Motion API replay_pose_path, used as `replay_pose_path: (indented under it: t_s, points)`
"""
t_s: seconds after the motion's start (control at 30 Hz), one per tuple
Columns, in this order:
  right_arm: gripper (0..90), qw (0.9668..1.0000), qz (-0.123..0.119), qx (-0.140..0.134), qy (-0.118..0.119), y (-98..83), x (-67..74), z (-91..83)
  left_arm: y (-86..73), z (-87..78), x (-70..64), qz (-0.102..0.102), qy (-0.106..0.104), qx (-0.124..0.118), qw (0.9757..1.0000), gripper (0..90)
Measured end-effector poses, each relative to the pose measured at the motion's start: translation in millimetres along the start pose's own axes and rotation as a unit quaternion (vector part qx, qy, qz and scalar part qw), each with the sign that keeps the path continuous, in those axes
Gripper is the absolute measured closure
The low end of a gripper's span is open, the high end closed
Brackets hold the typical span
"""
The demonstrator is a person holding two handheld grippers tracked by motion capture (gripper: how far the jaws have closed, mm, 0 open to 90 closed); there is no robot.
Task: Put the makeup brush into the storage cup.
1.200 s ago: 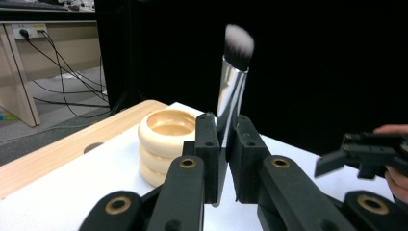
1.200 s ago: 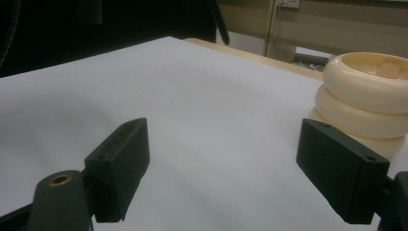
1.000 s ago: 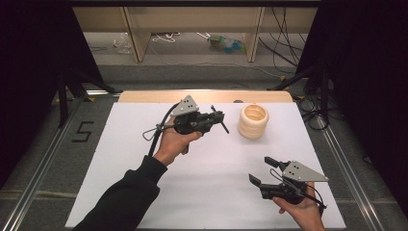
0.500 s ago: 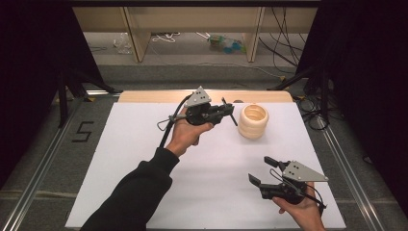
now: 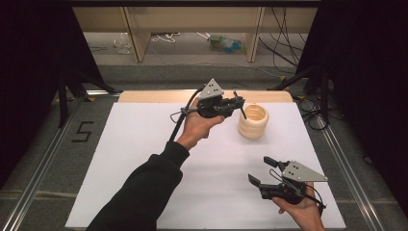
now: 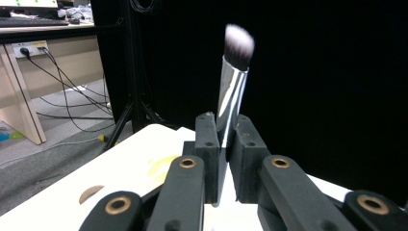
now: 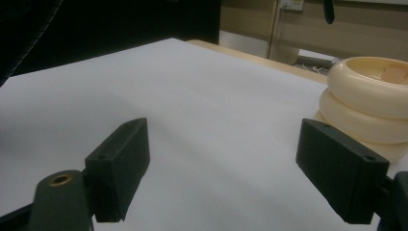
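Left gripper (image 5: pixel 236 102) clamps the silver-ferruled makeup brush (image 6: pixel 233 79) beside the cream ribbed holder (image 5: pixel 253 121) — insertion pending; right gripper (image 5: pixel 265 169) gapes empty.

The brush (image 6: pixel 230 91) has a shiny, mirror-smooth metal sleeve and soft, fuzzy bristles. The fingers (image 6: pixel 208 144) holding it look like matt black plastic with brass-coloured pins. The cream holder (image 7: pixel 373 103) is smooth and faintly glossy. The bench (image 5: pixel 144 139) is matt white, with a bare wood edge.
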State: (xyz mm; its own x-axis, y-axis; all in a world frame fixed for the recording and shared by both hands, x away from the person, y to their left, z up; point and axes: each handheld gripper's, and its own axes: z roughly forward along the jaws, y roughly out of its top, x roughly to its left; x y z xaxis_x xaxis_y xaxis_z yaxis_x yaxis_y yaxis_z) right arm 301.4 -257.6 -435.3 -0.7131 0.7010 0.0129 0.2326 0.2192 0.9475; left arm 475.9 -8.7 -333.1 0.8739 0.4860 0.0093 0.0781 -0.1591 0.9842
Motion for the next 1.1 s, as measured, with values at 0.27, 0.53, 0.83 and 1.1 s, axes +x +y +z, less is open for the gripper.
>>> replay_pose_path:
  t_s: [0.27, 0.53, 0.83, 1.1]
  points:
    - [20.3, 1.0000, -0.004, -0.007, -0.001, 0.4, -0.5, 0.5, 2.5, 11.7, 3.7, 0.002, 0.006, 0.001, 1.0000, 83.0]
    - [20.4, 0.9999, -0.009, -0.008, 0.000, 0.6, -0.8, 0.6, -1.4, 20.9, 12.2, -0.010, 0.019, 0.002, 0.9998, 83.0]
    - [20.4, 0.9999, -0.003, 0.010, 0.003, 1.6, 0.9, -1.2, -7.0, 32.7, 21.3, -0.019, 0.029, 0.009, 0.9994, 83.0]
    - [20.4, 1.0000, -0.006, -0.004, 0.006, 1.4, 1.2, 0.7, 1.0, 44.5, 19.9, -0.006, 0.031, 0.015, 0.9994, 83.0]
